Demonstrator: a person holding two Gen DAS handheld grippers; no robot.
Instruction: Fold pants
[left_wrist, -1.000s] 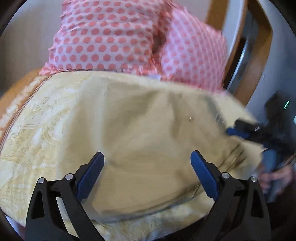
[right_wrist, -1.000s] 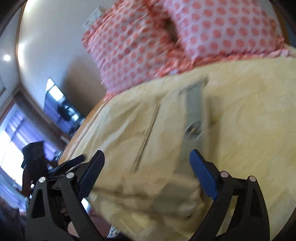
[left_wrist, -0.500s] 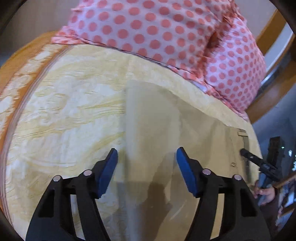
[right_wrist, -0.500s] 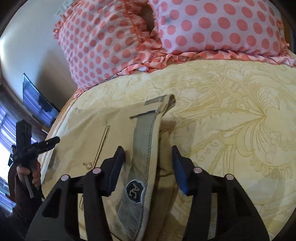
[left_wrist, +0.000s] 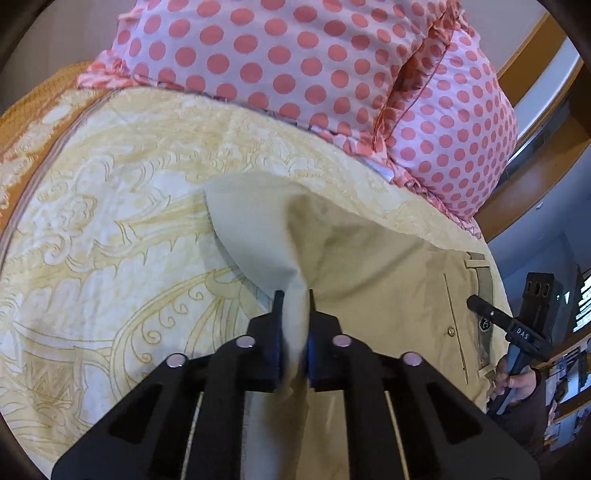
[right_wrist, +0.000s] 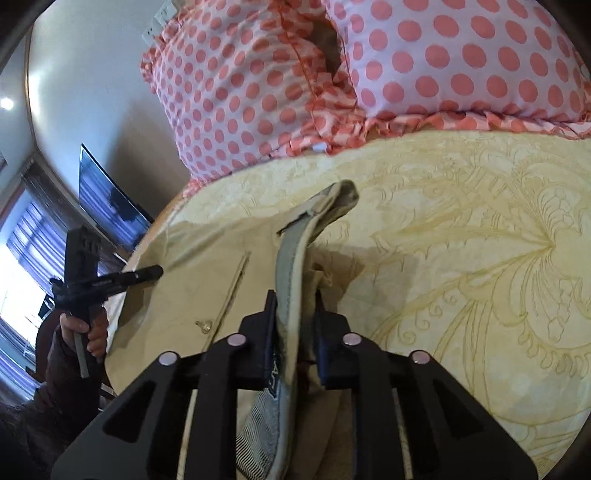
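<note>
Beige pants (left_wrist: 369, 280) lie across a yellow patterned bedspread (left_wrist: 110, 236). My left gripper (left_wrist: 293, 299) is shut on the leg end of the pants, whose fabric bunches up between its jaws. My right gripper (right_wrist: 293, 299) is shut on the grey waistband (right_wrist: 291, 258) of the pants (right_wrist: 192, 288), which stands up in a ridge. In the left wrist view the right gripper (left_wrist: 491, 314) shows at the waistband on the right. In the right wrist view the left gripper (right_wrist: 110, 282) shows at the left.
Two pink polka-dot pillows (left_wrist: 295, 62) (right_wrist: 443, 66) lie at the head of the bed. A wooden headboard frame (left_wrist: 532, 96) is at the right. A dark TV screen (right_wrist: 107, 195) and a bright window (right_wrist: 14, 280) are beyond the bed's left edge (right_wrist: 155, 229).
Both grippers have closed from open: the left onto the pants' leg end, the right onto the waistband. Both have moved in close and low over the bed.
</note>
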